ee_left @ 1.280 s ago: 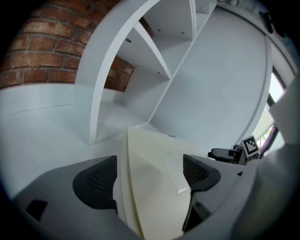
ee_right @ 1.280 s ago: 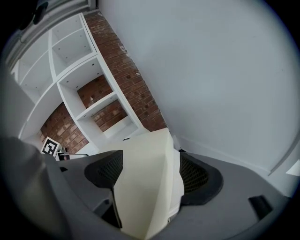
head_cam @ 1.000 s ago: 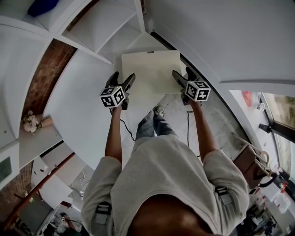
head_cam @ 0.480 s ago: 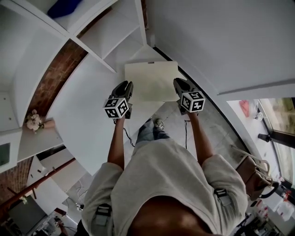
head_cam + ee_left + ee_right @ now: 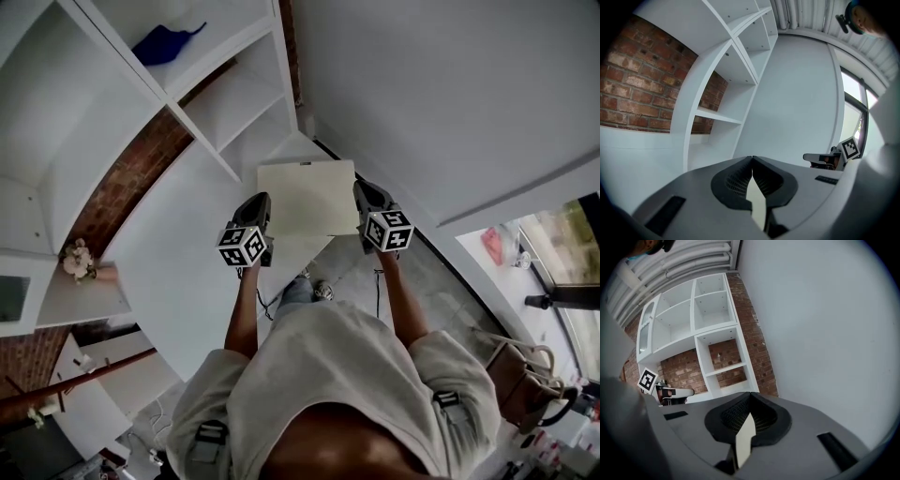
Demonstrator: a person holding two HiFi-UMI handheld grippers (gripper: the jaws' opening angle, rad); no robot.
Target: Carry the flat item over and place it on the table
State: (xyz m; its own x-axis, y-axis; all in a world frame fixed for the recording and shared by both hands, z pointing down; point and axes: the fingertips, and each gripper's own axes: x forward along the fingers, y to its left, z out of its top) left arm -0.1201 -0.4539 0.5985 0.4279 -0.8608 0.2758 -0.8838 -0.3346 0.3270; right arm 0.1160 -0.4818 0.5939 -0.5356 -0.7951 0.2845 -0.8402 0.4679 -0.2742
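The flat cream board (image 5: 307, 195) is held in the air before the white shelving (image 5: 225, 98). Its left edge is pinched in the closed left gripper (image 5: 262, 204) and its right edge in the closed right gripper (image 5: 363, 193). Opposite edges are probably clamped so that the thin panel is kept level and stopped from swinging while it is carried.

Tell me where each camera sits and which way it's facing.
Head view: on the head, looking steeply down at the board; arms and torso show.
Left gripper view: on the left gripper, facing shelves along jaws shut on the board.
Right gripper view: on the right gripper, facing shelves too, jaws likewise shut.
Shared: each gripper view shows the other gripper.
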